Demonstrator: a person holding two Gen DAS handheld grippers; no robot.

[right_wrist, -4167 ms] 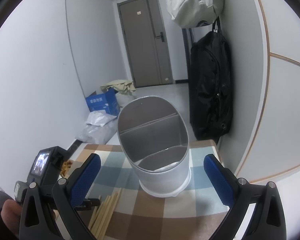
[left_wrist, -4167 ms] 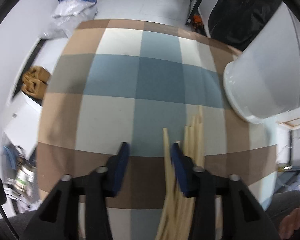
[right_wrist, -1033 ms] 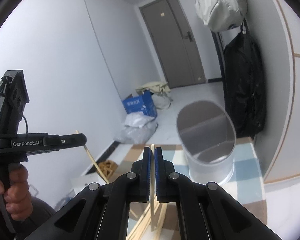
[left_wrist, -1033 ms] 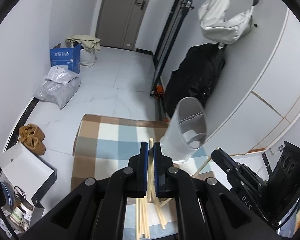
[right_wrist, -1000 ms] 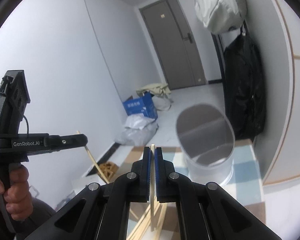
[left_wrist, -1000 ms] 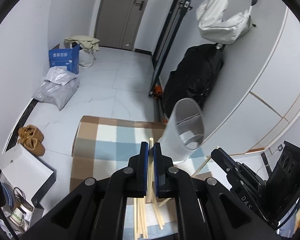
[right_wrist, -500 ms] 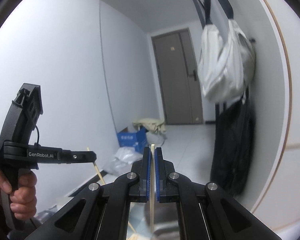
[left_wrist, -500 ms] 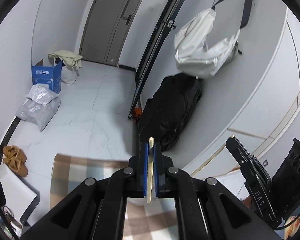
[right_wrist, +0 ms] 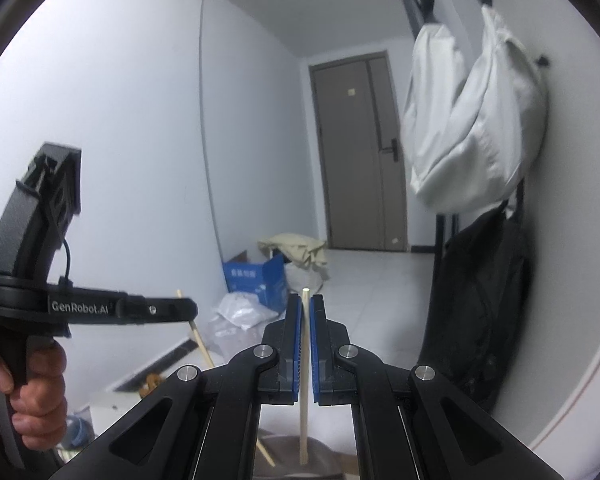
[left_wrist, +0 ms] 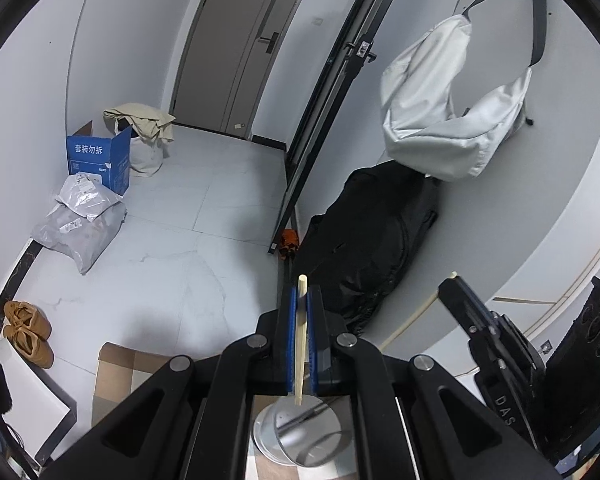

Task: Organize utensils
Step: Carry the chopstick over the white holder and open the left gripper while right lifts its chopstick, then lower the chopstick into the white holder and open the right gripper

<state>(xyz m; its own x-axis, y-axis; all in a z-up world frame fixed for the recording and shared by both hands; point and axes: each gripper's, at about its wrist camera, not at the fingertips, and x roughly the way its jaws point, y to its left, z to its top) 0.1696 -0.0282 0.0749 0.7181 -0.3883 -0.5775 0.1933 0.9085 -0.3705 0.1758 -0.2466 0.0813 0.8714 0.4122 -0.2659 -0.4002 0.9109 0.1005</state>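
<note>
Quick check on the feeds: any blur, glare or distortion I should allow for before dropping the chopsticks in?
Left wrist: sharp, even light, strong fisheye bending the walls, holder dim beneath the left gripper. Right wrist: slightly soft, no glare, chopstick clear in the right gripper.

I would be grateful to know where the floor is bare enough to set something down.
The tiled floor is bare between the grey parcel bags and the black bag. It is crowded along the left wall: blue box, parcel bags, brown shoes.
</note>
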